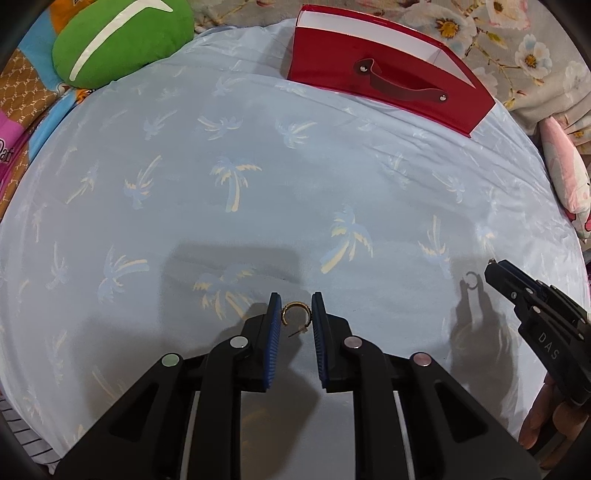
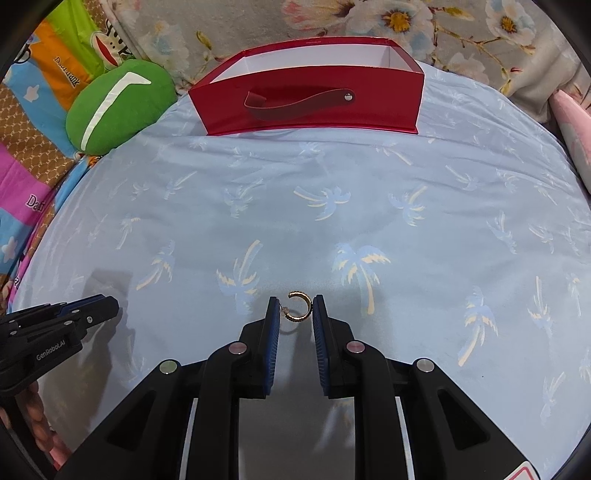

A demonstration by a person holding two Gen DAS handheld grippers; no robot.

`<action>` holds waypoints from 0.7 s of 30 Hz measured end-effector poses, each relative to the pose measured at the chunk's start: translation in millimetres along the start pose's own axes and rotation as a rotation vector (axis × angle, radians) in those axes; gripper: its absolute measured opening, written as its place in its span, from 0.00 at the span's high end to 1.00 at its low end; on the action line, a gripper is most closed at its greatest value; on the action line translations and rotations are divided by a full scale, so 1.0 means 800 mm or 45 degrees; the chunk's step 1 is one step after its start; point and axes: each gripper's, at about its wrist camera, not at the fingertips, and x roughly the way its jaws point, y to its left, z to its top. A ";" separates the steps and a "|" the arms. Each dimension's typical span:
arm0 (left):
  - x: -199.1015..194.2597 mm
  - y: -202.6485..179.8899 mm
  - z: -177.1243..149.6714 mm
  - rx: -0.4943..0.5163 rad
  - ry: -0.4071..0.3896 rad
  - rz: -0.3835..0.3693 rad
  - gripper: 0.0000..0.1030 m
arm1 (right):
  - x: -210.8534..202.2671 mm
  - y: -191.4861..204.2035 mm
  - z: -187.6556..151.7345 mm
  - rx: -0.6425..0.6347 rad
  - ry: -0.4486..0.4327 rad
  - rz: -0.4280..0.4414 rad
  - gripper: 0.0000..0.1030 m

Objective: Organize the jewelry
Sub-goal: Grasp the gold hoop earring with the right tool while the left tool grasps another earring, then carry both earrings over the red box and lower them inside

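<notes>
Two gold hoop earrings are in view, one in each gripper. My left gripper (image 1: pixel 296 295) is shut on one gold hoop (image 1: pixel 295 304), whose thin post points back toward the camera. My right gripper (image 2: pixel 296 297) is shut on the other gold hoop (image 2: pixel 303 314), both blue pads touching its sides. Both hang just over the light blue palm-print cloth (image 1: pixel 258 206). The right gripper (image 1: pixel 493 264) also shows at the right edge of the left wrist view, with a ring-shaped shadow beside it. The left gripper (image 2: pixel 112 302) shows at the left of the right wrist view. A red open-topped box (image 2: pixel 314 99) with a strap handle stands at the far edge of the cloth.
A green cushion (image 1: pixel 122 40) lies at the far left beside a colourful blanket (image 2: pixel 22 173). A pink plush (image 1: pixel 565 177) sits at the right edge. Floral fabric (image 2: pixel 406 22) lies behind the red box (image 1: pixel 369 66). A person's fingers (image 1: pixel 535 432) hold the right gripper's handle.
</notes>
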 end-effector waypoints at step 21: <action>-0.044 0.015 0.002 -0.041 -0.042 -0.105 0.84 | -0.035 -0.013 -0.018 0.010 -0.016 -0.016 0.84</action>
